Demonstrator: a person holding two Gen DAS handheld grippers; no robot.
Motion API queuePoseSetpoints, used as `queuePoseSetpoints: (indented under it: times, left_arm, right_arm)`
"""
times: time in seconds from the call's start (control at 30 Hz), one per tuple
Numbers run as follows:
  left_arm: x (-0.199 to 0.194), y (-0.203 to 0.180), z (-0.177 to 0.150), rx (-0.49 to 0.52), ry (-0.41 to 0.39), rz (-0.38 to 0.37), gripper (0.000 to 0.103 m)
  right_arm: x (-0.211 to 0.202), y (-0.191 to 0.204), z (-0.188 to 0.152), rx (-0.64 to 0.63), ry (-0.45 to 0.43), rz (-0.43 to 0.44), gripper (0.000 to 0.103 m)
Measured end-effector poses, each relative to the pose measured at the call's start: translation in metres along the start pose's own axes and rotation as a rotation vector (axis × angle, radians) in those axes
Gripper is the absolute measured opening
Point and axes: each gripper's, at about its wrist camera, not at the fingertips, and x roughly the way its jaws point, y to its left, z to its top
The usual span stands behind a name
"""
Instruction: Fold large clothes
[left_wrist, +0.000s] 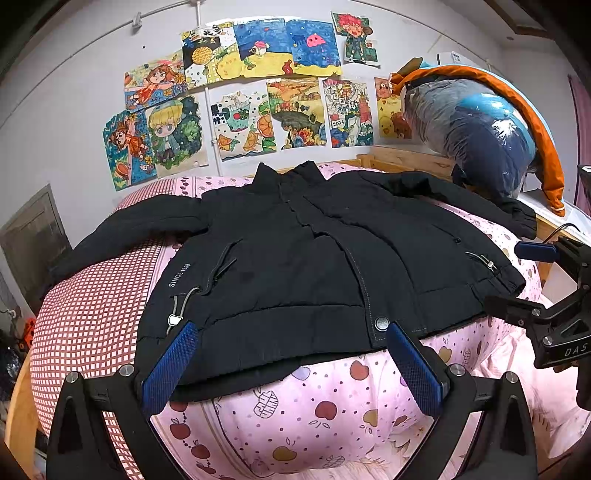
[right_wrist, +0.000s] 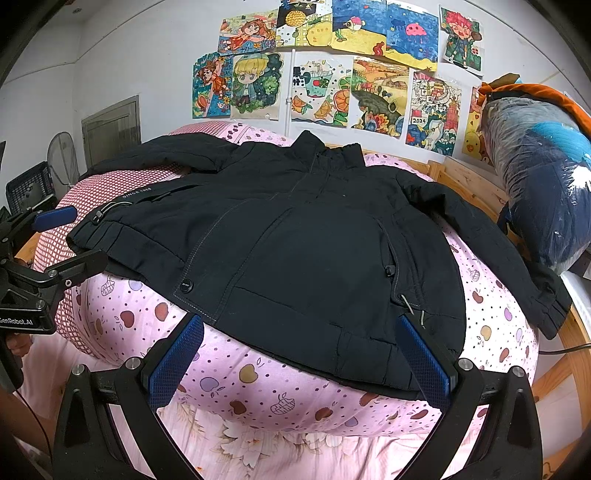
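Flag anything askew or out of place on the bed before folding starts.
Nothing is spilled or damaged. The black jacket lies flat and front up on the pink bedding. Only its far sleeve cuff is off: it hangs past the mattress edge by the wooden bed frame.

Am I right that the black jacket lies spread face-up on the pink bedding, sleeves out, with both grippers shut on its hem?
Not quite: both grippers are open. In the left wrist view the left gripper straddles the black jacket's hem with its jaws wide apart; the right wrist view shows the right gripper the same. The rest holds: face-up, sleeves out, on the pink bedding.
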Motion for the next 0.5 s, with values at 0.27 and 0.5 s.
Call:
queuePoseSetpoints:
  times: [0.27,0.5]
  left_arm:
    - [0.0019,0.0004,-0.0004,-0.005,0.008,0.0,0.103]
    - [0.0038,0.001,0.0005,-0.003,0.012,-0.001,0.103]
  right_arm:
    - [-0.0001,0.0004,0.0007,0.001,0.001,0.0,0.102]
    - [0.0001,0.0002,0.0007,0.001,0.002,0.001,0.102]
